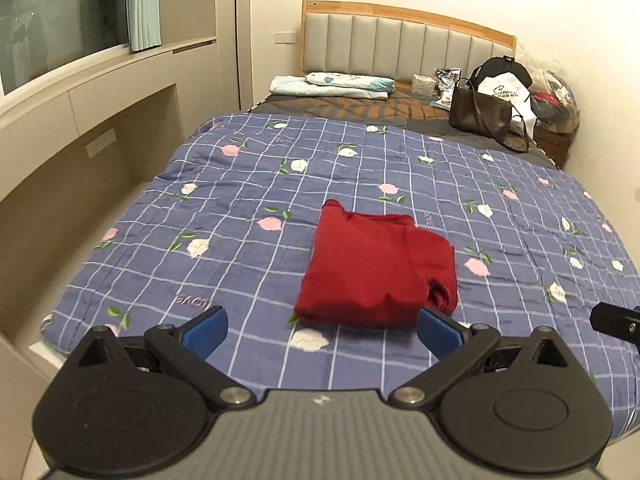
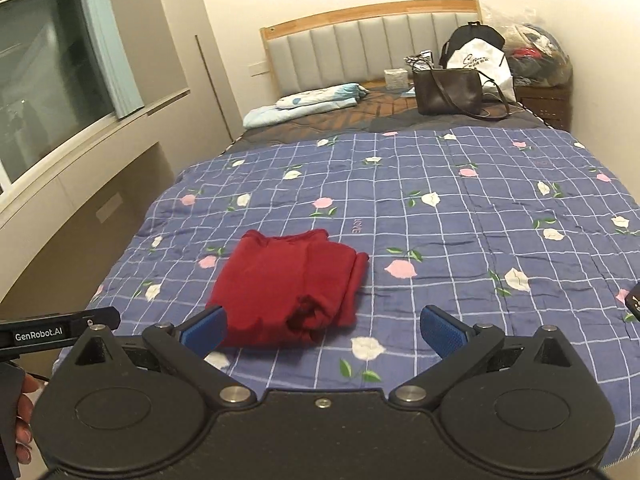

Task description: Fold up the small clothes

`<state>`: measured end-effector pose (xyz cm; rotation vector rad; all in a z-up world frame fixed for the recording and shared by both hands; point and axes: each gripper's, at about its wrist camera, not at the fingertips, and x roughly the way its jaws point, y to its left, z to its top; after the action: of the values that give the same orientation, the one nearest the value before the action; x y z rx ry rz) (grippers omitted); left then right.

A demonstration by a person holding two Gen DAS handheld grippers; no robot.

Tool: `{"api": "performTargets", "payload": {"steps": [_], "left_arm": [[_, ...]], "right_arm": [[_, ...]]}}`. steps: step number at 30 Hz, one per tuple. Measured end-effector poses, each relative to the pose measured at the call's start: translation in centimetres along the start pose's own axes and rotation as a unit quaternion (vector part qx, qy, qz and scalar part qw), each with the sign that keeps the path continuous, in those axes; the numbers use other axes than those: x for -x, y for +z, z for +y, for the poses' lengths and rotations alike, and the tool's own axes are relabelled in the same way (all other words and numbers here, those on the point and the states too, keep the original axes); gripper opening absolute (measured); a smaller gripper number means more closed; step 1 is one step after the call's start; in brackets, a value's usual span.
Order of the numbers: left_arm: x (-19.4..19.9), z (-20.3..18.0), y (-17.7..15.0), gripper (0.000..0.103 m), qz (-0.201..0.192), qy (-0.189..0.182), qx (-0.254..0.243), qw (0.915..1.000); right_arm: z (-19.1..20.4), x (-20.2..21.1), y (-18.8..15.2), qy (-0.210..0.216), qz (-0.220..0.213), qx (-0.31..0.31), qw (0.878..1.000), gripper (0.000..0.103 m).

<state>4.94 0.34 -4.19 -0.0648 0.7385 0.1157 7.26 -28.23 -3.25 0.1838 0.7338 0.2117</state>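
Both grippers are hanging above the near edge of the bed, jaws spread wide, holding nothing. We are noting the left black two-finger gripper with blue pads [image 1: 322, 326] and the right black two-finger gripper with blue pads [image 2: 322, 326], each apart from the cloth.

Dark red folded knit garment [image 1: 374, 270] is lying on the blue checked floral quilt [image 1: 240, 184], near the foot end. From the left gripper it is sitting dead ahead, slightly right; from the right gripper it is lying ahead and left. Its long axis is running away from us toward the headboard. We are judging the left gripper nearer.

Nothing is standing between tools and garment. Brown leather shoulder bag [image 1: 482, 114], white printed carrier bag [image 1: 510, 94] and pale blue folded bedding [image 1: 332, 84] are sitting well apart at the head end.
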Motion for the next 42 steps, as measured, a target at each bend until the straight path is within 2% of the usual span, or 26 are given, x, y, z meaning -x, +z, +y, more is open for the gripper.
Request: {"api": "performTargets", "payload": {"steps": [7,14,22,34,42], "left_arm": [[3.3,1.6,-1.8,0.103,-0.002,0.023,-0.011,0.9997],[3.6,3.5,-2.9,0.103,0.014,0.022,-0.011,0.9996],[3.0,5.8,-3.2,0.103,0.028,0.001,-0.019,0.9994],[1.6,8.7,-3.5,0.103,0.047,-0.038,-0.045,0.9972],[0.7,9.6,-3.9,0.103,0.070,-0.050,-0.054,0.9948]], "right_arm": [[0.6,2.4,-1.8,0.020,0.022,-0.006,1.000,0.102],[1.9,3.1,-3.2,0.026,0.041,-0.008,0.999,0.102],[3.5,3.1,-4.5,0.015,0.063,-0.010,0.998,0.102],[7.0,3.2,-6.3,-0.017,0.062,-0.023,0.998,0.102],[8.3,2.7,-7.3,-0.035,0.074,-0.038,0.996,0.102]]}}
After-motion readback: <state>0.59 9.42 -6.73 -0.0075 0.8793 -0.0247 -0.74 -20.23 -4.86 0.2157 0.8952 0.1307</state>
